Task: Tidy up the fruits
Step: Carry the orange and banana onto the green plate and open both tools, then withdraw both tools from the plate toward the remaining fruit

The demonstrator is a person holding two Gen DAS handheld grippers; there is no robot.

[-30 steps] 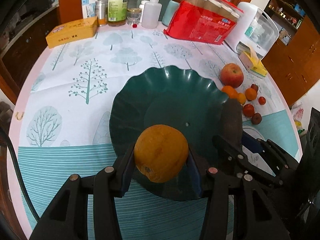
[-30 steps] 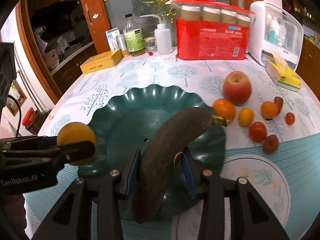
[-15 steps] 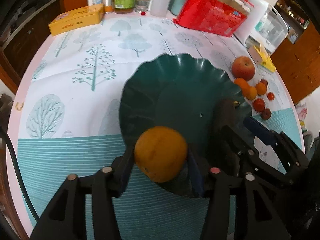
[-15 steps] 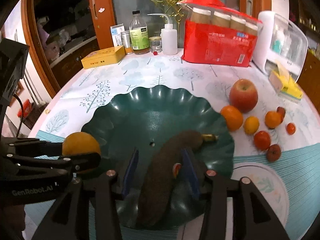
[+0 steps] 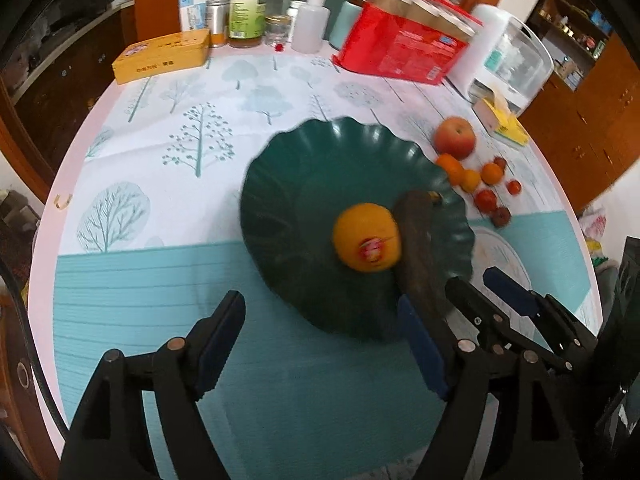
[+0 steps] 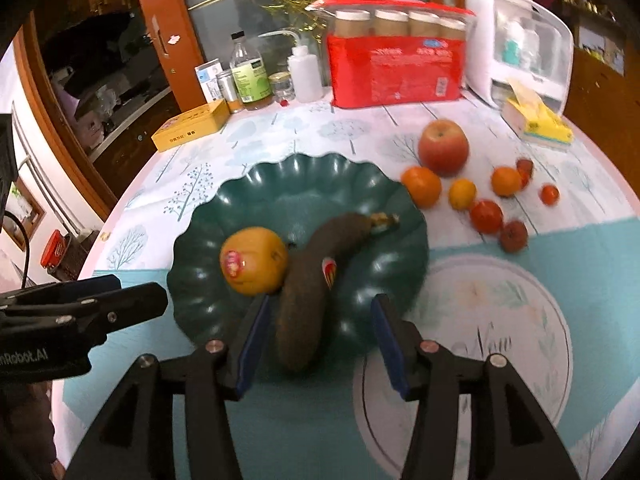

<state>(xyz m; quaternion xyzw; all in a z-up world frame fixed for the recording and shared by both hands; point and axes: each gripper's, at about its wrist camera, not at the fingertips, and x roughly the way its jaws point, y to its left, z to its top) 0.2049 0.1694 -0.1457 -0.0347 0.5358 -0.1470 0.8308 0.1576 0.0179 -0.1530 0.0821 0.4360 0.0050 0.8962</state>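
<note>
A dark green scalloped plate (image 5: 304, 184) (image 6: 304, 184) holds an orange (image 5: 367, 237) (image 6: 254, 261) with a sticker and a dark brown banana (image 5: 420, 240) (image 6: 316, 268) lying side by side. My left gripper (image 5: 320, 340) is open and empty, above the table just in front of the plate. My right gripper (image 6: 318, 332) is open and empty, its fingers either side of the banana's near end. A red apple (image 6: 443, 147), small oranges (image 6: 421, 186) and tomatoes (image 6: 486, 216) lie loose on the tablecloth right of the plate.
At the table's back stand a yellow tin (image 6: 190, 130), bottles (image 6: 248, 74), a red package of jars (image 6: 394, 66), a white appliance (image 6: 520, 40) and a tissue box (image 6: 538, 124). The left gripper shows at the right wrist view's left edge (image 6: 80, 304).
Both grippers opened and drew back. The orange dropped from the left gripper onto the plate; the banana left the right gripper and lies in the plate beside it.
</note>
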